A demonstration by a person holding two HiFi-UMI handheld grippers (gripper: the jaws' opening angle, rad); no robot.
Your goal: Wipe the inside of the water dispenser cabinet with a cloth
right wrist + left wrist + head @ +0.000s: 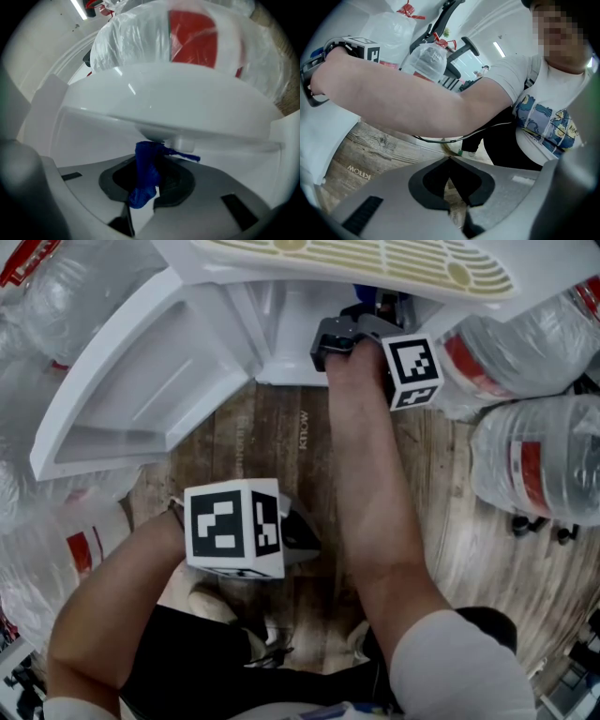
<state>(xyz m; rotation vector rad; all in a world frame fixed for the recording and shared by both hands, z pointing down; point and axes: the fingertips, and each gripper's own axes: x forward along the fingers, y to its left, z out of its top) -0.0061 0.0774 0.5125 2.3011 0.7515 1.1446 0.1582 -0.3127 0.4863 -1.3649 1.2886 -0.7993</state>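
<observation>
The white water dispenser cabinet (281, 334) stands open at the top of the head view, its door (141, 381) swung out to the left. My right gripper (352, 334) reaches into the opening, shut on a blue cloth (362, 291). In the right gripper view the cloth (146, 173) hangs bunched between the jaws of that gripper (151, 161), close to a white inner wall (93, 136) under a white ledge. My left gripper (291, 531) is held low over the floor, away from the cabinet. In the left gripper view this gripper (450, 161) is shut with nothing in it.
Large plastic-wrapped water bottles lie at the right (534, 465) and the left (56, 549) of the cabinet. A slotted drip tray (375, 263) sits above the opening. The floor is wood planks (281, 437). The person's right forearm (417, 103) crosses the left gripper view.
</observation>
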